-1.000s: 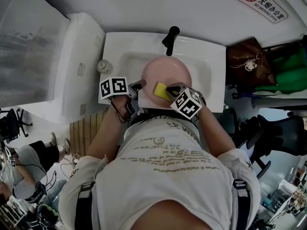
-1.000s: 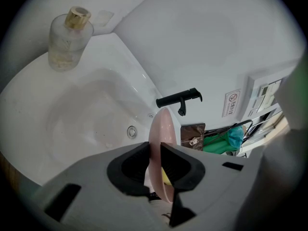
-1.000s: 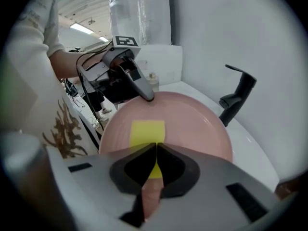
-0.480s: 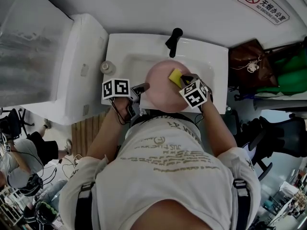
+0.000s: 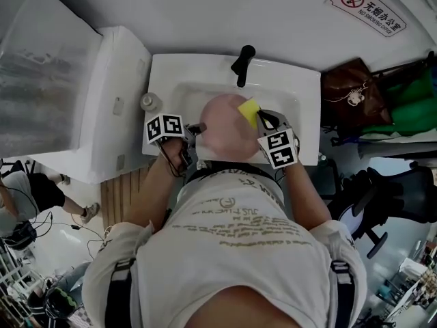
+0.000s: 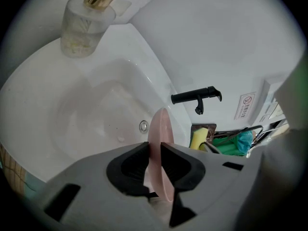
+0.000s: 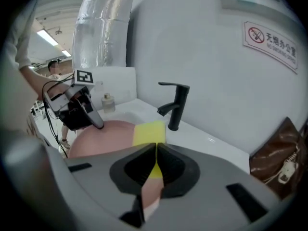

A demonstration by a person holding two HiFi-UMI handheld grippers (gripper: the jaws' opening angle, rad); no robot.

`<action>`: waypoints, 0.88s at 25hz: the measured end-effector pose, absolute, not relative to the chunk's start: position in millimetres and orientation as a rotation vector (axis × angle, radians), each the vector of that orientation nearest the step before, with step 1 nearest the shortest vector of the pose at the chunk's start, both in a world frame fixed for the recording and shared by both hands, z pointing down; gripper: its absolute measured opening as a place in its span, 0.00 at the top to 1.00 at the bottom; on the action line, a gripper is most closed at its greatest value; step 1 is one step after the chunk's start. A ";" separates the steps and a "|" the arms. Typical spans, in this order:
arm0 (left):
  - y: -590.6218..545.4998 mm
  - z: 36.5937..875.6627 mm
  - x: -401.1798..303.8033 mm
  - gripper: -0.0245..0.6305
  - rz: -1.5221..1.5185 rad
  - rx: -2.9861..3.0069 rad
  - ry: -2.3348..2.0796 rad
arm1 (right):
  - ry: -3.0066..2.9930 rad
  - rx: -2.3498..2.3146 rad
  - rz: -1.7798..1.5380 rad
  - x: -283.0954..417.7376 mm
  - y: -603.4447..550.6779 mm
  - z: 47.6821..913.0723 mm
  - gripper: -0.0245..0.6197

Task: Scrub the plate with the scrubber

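- Left claw (image 6: 154, 148) is clamped on the near rim of the pink plate (image 6: 161, 126), holding it over the sink (image 6: 96, 114).
- Right claw (image 7: 155, 150) pinches the yellow scrubber (image 7: 149, 131), which lies against the plate just ahead of it.
- Black faucet (image 7: 174, 105) stands beyond both claws.

Place: a washroom corner opening onto a shared workroom is indicated.
Basin: a white ceramic washbasin (image 5: 167, 67) with a matte black lever tap (image 5: 242, 61) is set against a plain white wall.
Toiletry: a clear round bottle with a gold cap (image 6: 86, 25) is stood on the basin's rim.
Signage: a red-and-white no-smoking sign (image 5: 369, 7) is fixed to the wall, as in a public or work building.
Services: a silver foil-wrapped duct (image 7: 103, 28) is run up beside the basin.
Surroundings: a black swivel office chair (image 5: 386, 193), ceiling strip lights (image 7: 48, 36) and another person (image 5: 34, 191) are seen beyond.
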State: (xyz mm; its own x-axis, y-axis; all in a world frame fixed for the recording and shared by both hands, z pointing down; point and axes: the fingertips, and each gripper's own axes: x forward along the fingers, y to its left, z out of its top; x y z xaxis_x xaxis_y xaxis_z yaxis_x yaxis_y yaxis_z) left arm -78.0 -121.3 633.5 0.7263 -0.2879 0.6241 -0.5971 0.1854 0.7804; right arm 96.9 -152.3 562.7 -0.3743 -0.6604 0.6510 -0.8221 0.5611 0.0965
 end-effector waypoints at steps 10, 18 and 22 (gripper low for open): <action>-127.2 657.2 -70.6 0.84 0.219 1.280 -0.828 | -2.233 1.324 0.370 110.7 -137.3 544.7 0.91; -137.0 671.4 -64.7 0.83 0.185 1.218 -0.857 | -2.223 1.370 0.401 124.2 -128.7 545.2 0.91; -138.9 676.5 -60.9 0.81 0.172 1.189 -0.860 | -2.215 1.385 0.408 127.8 -126.5 544.8 0.91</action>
State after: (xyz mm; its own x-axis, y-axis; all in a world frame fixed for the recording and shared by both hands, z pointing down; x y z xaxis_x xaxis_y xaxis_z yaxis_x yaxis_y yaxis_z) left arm -60.9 -138.9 676.5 0.6805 -0.3088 0.6645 -0.5408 0.4002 0.7398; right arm 127.8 -126.5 544.8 -0.3636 -0.7507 0.5515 -0.8979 0.4401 0.0071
